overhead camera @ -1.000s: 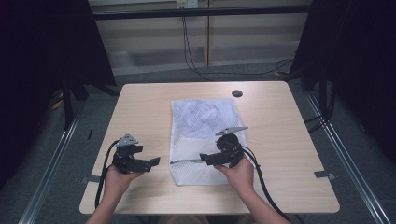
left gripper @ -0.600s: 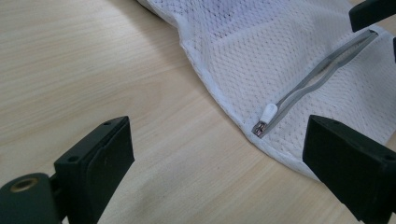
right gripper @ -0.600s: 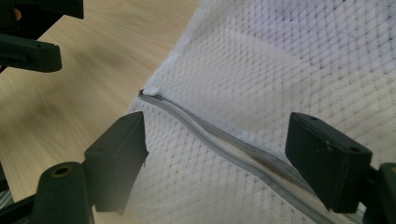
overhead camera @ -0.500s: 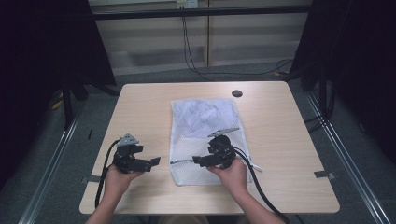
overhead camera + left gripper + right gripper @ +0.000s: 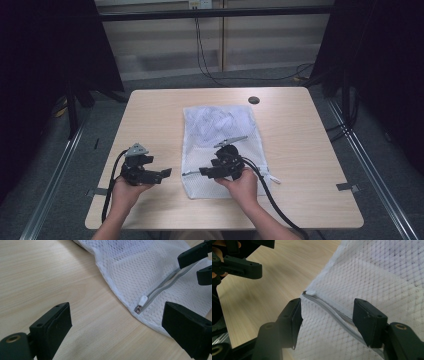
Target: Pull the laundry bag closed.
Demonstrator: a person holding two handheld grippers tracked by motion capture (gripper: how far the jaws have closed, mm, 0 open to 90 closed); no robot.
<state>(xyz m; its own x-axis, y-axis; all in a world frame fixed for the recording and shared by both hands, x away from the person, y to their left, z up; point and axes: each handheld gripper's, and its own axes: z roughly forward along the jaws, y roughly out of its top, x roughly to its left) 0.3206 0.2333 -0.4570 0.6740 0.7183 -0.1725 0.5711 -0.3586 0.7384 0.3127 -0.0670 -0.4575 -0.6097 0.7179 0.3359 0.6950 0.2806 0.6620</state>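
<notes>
A: The zipper (image 5: 329,308) of the white mesh laundry bag (image 5: 220,135) runs between the right gripper (image 5: 327,315) jaws, which have been closing, not yet pinching.

B: Left gripper (image 5: 115,322) waits spread beside the bag's corner, probably to brace it.

Looking down on a light wooden table (image 5: 150,120) with rounded corners and a small dark round cap (image 5: 254,100) near its far edge. Resting on grey carpeted floor (image 5: 400,200), with metal rails (image 5: 367,165) running along both sides. Hanging dark at left and right, black curtains (image 5: 45,50). Standing behind, pale panelled wall (image 5: 260,45) crossed by a black horizontal bar (image 5: 215,14), with black cables (image 5: 200,50) trailing down from a socket (image 5: 198,4) and along the floor. Lighting soft and even.
</notes>
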